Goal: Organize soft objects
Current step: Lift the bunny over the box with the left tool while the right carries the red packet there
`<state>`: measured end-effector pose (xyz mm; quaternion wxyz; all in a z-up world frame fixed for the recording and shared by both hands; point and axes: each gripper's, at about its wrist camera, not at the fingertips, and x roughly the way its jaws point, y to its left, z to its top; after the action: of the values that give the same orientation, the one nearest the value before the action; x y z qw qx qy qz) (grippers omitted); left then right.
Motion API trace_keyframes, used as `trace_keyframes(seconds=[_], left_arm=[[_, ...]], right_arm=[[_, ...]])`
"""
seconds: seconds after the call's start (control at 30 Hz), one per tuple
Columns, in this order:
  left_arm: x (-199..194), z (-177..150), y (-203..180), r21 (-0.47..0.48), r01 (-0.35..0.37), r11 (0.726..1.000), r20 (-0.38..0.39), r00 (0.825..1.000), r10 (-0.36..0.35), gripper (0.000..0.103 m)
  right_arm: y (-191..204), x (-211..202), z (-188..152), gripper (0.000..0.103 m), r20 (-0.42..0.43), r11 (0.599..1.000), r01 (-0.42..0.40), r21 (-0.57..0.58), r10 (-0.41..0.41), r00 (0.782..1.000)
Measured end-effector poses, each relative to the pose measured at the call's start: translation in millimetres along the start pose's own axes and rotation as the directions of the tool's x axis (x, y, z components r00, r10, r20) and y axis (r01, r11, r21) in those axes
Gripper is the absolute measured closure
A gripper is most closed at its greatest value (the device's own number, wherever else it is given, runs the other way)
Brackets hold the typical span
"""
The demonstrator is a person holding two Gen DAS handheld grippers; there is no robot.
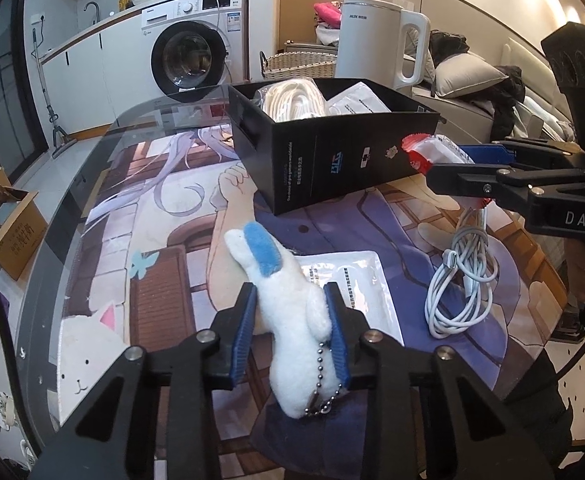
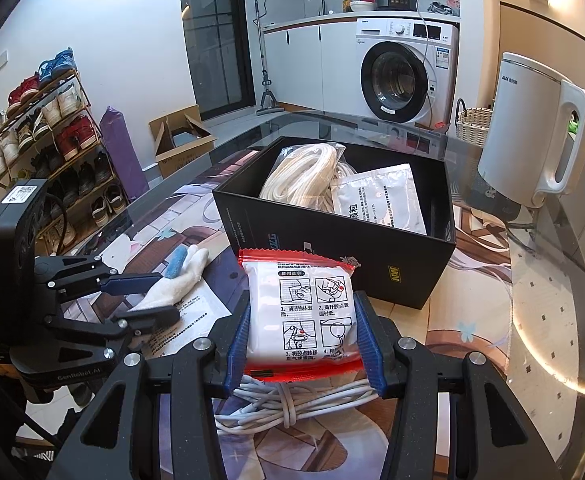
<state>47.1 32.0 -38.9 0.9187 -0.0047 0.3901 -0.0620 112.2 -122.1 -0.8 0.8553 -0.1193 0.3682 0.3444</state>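
The right claw [image 2: 304,344] is closed on a white packet with red edges [image 2: 298,312], which is held flat between the blue pads [image 2: 239,338] and lifted above the coiled white cable [image 2: 288,400] on the counter [image 2: 548,320]. The black box [image 2: 372,276] lies directly ahead of this claw, just beyond the far edge of the packet, and its open top already holds a bundle of cream rope [image 2: 304,176] and a white sachet [image 2: 380,196]. The near wall of the box is the thing to be cleared, so it is judged that the packet must be carried forward and a little upward before it is released.

The left claw [image 1: 292,332] is closed on a white plush toy with a blue ear [image 1: 288,312]. The long axis of the toy runs along the fingers, the ear end pointing forward and the bead chain [image 1: 324,380] hanging at the rear. From this claw the box [image 1: 332,160] lies ahead and slightly to the right, clearly farther than from the right claw. The right claw is therefore judged the nearer one to deposit first.
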Motion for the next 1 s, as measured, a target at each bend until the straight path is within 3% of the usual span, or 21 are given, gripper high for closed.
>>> trace_keyframes(seconds=[0.33,0.8,1.0], left_arm=[[-21.5,10.7,4.1,-0.021,0.007,1.0,0.073,0.997,-0.005,0.075],[-35.0,72.9,-5.7,-0.009,0.032,0.999,0.209,0.978,-0.03,0.075],[-25.4,94.9,-12.0,0.008,0.032,0.999,0.232,0.972,-0.033,0.075]], right_arm=[[-3.5,-10.8,2.5,0.055,0.03,1.0,0.006,-0.004,-0.006,1.0],[-32.7,-24.1,24.6,0.055,0.107,0.998,0.044,0.037,-0.048,0.993],[-39.1,-17.7,42.1,0.055,0.135,0.998,0.059,0.03,-0.063,0.989]])
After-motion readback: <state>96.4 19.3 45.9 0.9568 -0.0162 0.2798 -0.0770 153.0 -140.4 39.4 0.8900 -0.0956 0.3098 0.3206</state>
